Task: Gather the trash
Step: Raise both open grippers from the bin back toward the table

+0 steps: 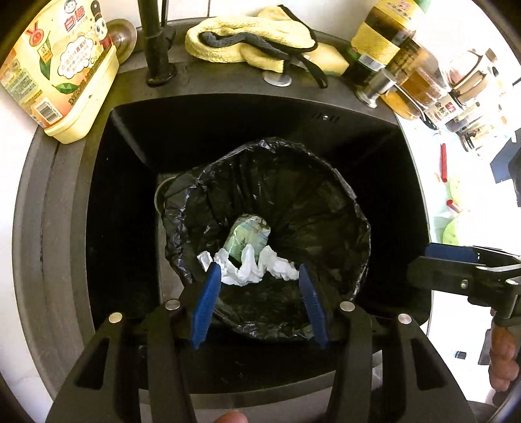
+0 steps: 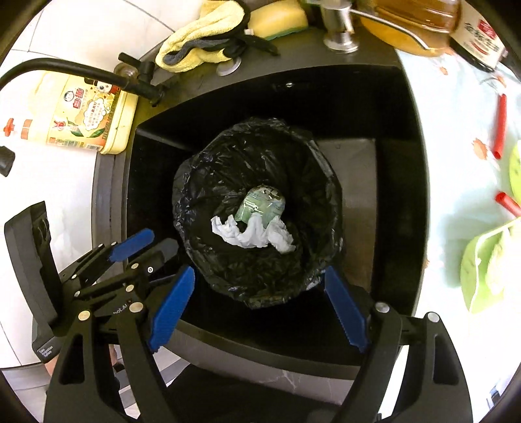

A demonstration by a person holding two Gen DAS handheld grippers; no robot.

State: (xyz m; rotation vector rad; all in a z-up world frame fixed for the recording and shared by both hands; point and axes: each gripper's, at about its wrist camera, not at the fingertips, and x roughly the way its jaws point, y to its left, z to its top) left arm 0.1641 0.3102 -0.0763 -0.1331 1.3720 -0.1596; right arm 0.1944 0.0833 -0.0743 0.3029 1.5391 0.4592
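Observation:
A small bin lined with a black bag (image 1: 293,182) (image 2: 260,153) stands inside the dark sink (image 1: 130,136) (image 2: 390,107). At the bag's bottom lie a crumpled white tissue (image 1: 247,273) (image 2: 247,237) and a green plastic-wrapped packet (image 1: 247,234) (image 2: 260,205). My left gripper (image 1: 259,271) (image 2: 146,249) hangs above the bin's near rim, open, with nothing between its blue pads. My right gripper (image 2: 259,273) (image 1: 423,260) is beside it over the sink's front edge, open wide and empty.
A yellow detergent bottle (image 1: 62,65) (image 2: 94,117), black faucet (image 1: 156,42), yellow cloth (image 1: 247,39) and sponge (image 2: 276,16) line the back of the sink. Oil bottles (image 1: 407,65) stand at the back right. Red pieces (image 2: 499,127) and a green wrapper (image 2: 482,260) lie on the right counter.

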